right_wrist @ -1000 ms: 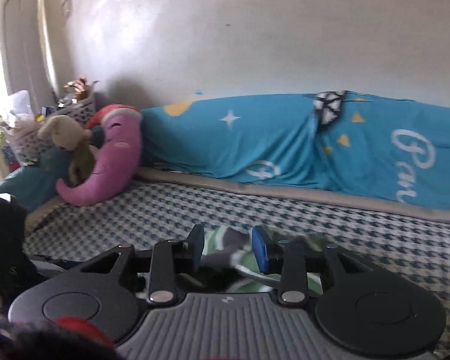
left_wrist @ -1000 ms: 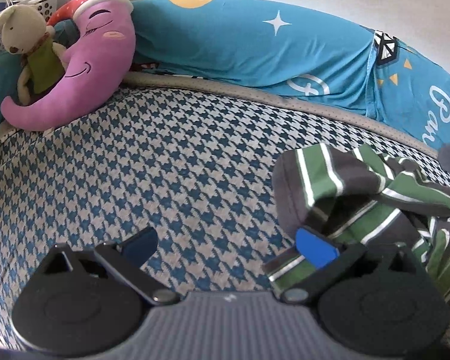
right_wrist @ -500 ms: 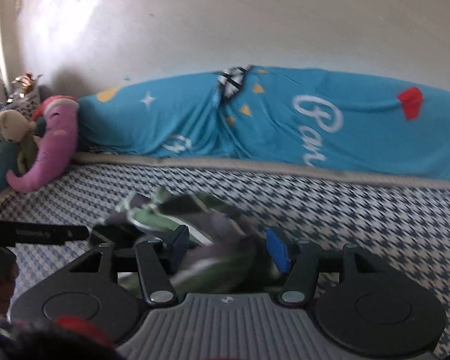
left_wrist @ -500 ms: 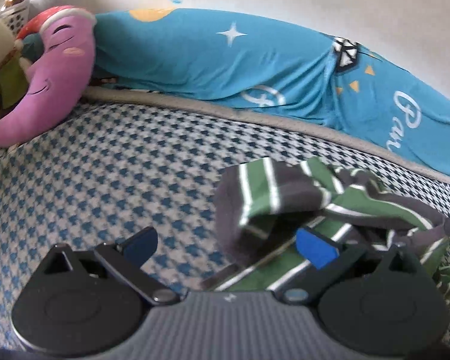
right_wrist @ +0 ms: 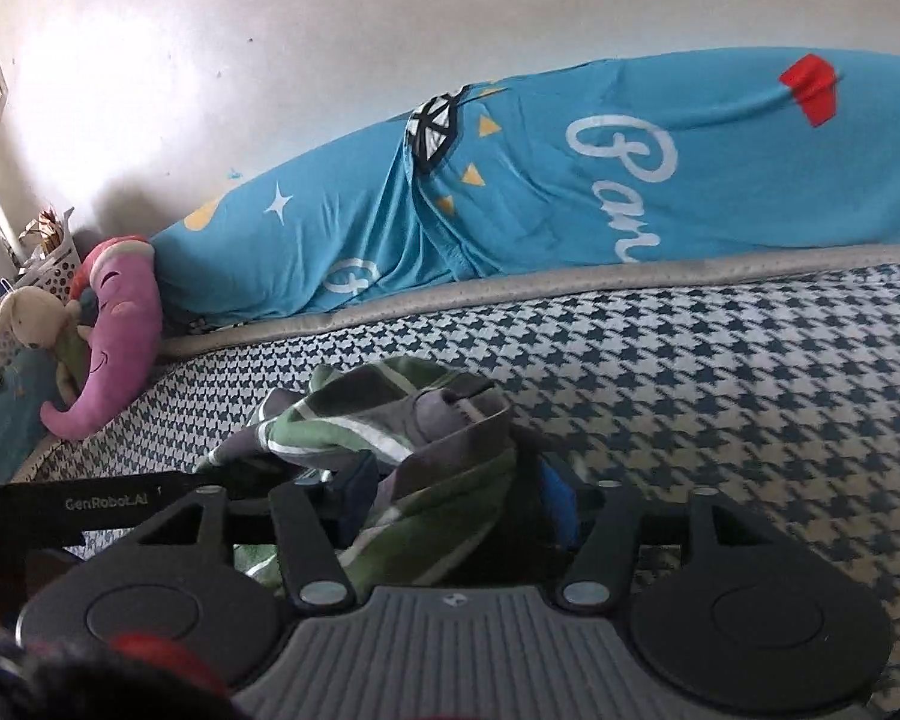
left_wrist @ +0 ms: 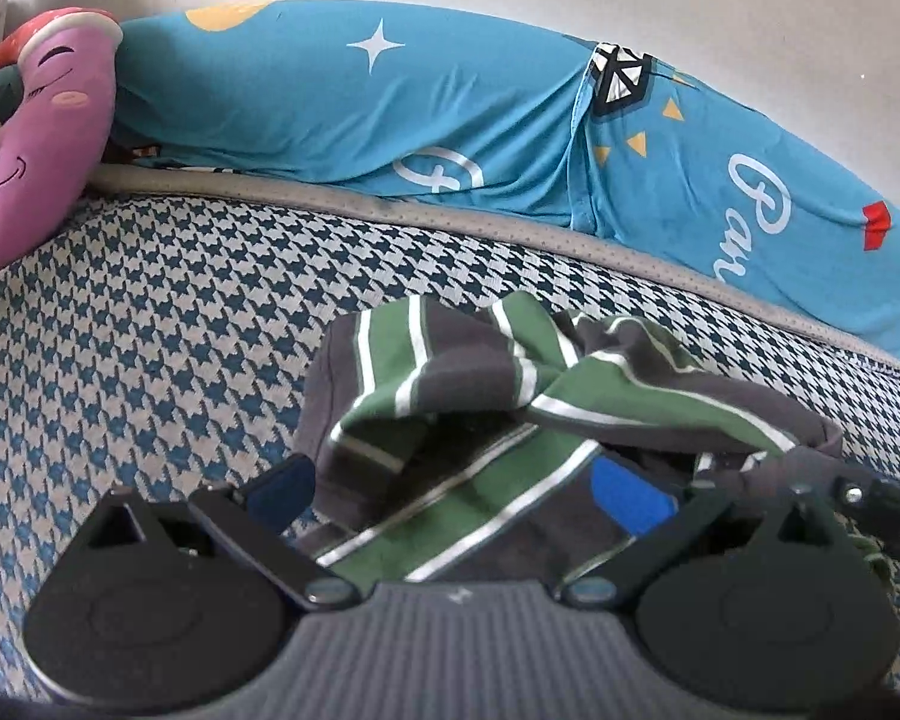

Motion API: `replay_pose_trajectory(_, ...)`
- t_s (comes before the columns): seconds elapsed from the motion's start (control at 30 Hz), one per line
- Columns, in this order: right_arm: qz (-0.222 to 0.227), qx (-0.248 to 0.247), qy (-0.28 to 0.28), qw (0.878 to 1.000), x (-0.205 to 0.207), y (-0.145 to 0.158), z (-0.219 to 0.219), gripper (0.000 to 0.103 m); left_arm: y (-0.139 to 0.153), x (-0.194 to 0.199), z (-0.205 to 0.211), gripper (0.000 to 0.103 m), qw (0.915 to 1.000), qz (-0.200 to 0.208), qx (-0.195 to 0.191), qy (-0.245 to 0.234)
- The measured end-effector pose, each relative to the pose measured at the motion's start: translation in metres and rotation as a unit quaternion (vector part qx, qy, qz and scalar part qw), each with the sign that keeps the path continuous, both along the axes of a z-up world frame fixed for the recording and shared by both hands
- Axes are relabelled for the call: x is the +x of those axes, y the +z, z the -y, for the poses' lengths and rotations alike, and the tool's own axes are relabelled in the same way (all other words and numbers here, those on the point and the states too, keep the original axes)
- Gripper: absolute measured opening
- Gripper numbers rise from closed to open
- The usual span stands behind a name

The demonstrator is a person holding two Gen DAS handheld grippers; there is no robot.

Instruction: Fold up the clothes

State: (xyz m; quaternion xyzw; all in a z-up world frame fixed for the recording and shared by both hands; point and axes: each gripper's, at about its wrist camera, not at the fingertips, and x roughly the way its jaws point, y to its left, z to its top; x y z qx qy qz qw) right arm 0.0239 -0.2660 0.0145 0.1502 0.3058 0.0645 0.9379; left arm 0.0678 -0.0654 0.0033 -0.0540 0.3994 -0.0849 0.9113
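While both jaws gape around the striped garment (left_wrist: pixel 480 420), only the right view shows the plush rabbit (right_wrist: pixel 27 321).

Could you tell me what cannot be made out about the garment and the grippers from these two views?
- What kind of garment the striped garment is: bunched in both views, its folds hide its shape.
- Whether the right gripper grips cloth: right wrist view, fabric covers its blue pads.
- Whether the left gripper touches the garment: left wrist view, cloth lies between the wide-apart fingers, contact unclear.
- The garment's near edge: gripper bodies cover it.
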Motion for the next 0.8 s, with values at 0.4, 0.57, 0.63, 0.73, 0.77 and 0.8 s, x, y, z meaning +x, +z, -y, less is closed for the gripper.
replay_pose_trajectory(0.4, 0.044, -0.04, 0.124, 0.99, -0.017, 0.011, -0.065, 0.013, 0.011, 0.003, -0.036, 0.103, 0.9982, 0.016, -0.044, 0.037)
replay_pose_trajectory(0.57, 0.03, -0.078, 0.195, 0.977, -0.024, 0.0, -0.1, 0.013, 0.014, 0.001, -0.038, 0.103, 0.9966, 0.018, -0.081, 0.003)
replay_pose_trajectory(0.63, 0.021, -0.091, 0.215, 0.972, -0.027, -0.007, -0.11, 0.013, 0.016, -0.001, -0.035, 0.103, 0.9952, 0.021, -0.093, -0.024)
replay_pose_trajectory(0.73, 0.006, -0.101, 0.235, 0.967, -0.029, -0.016, -0.119, 0.014, 0.015, -0.005, -0.025, 0.103, 0.9921, 0.015, -0.103, -0.071)
replay_pose_trajectory(0.77, 0.002, -0.103, 0.24, 0.965, -0.029, -0.018, -0.12, 0.015, 0.015, -0.007, -0.021, 0.103, 0.9911, 0.016, -0.1, -0.086)
replay_pose_trajectory(0.8, 0.002, -0.107, 0.241, 0.965, -0.03, -0.02, -0.121, 0.015, 0.015, -0.01, -0.016, 0.103, 0.99, 0.02, -0.097, -0.101)
